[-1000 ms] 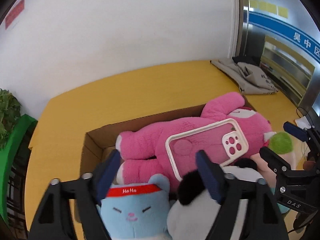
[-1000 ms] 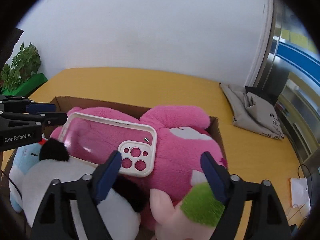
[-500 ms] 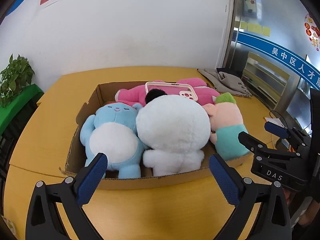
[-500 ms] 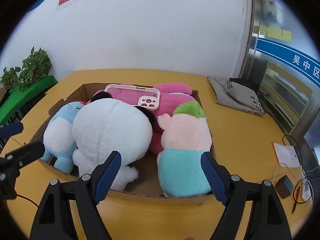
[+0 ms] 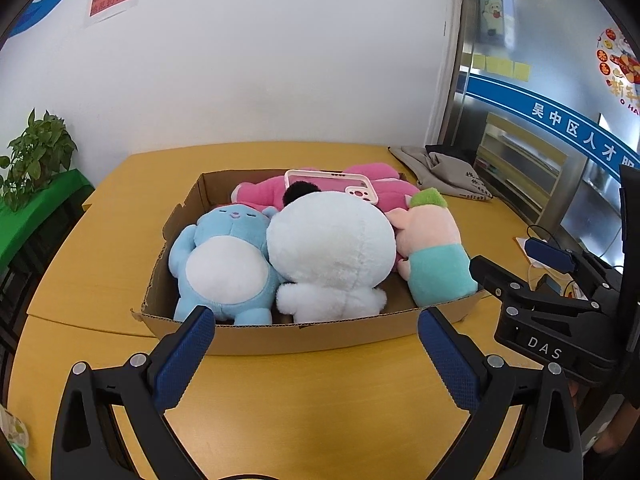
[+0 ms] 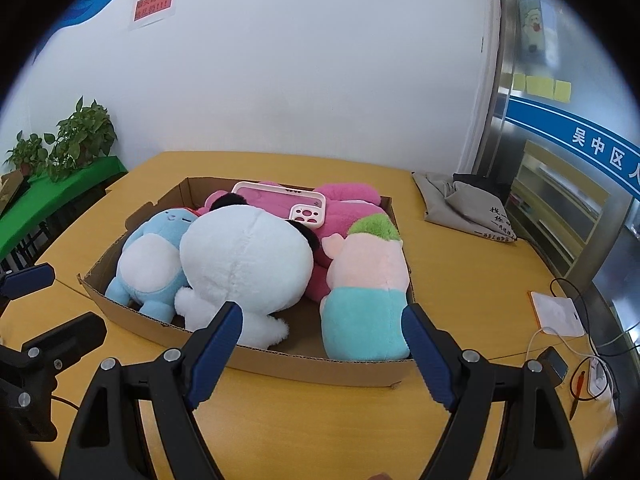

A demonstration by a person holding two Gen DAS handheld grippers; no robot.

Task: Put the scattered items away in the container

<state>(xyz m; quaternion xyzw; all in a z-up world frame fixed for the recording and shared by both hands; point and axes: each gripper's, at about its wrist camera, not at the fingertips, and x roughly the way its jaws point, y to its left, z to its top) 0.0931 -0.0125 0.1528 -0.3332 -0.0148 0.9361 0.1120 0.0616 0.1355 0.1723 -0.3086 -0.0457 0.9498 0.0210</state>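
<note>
A shallow cardboard box point(image 5: 312, 338) point(image 6: 304, 368) sits on the yellow table. In it lie a blue plush point(image 5: 224, 260) point(image 6: 150, 256), a big white plush with black ears point(image 5: 332, 248) point(image 6: 244, 256), a pink plush with green hair and teal trousers point(image 5: 432, 248) point(image 6: 368, 280), and a magenta plush point(image 5: 384, 192) point(image 6: 348, 204) with a pink phone case point(image 5: 332, 182) point(image 6: 280, 200) on top. My left gripper point(image 5: 316, 356) is open and empty, in front of the box. My right gripper point(image 6: 320, 352) is open and empty, in front of the box; it also shows in the left wrist view point(image 5: 532, 280).
A grey cloth bag point(image 5: 448, 172) point(image 6: 464, 204) lies at the table's far right. A white pad point(image 6: 556, 314), cables and a small dark device point(image 6: 554, 360) lie at the right edge. Potted plants point(image 6: 76, 136) stand on a green shelf to the left.
Both grippers have pulled back and up from over the toys to the near side of the box. The whole box is now in view. The toys have not moved.
</note>
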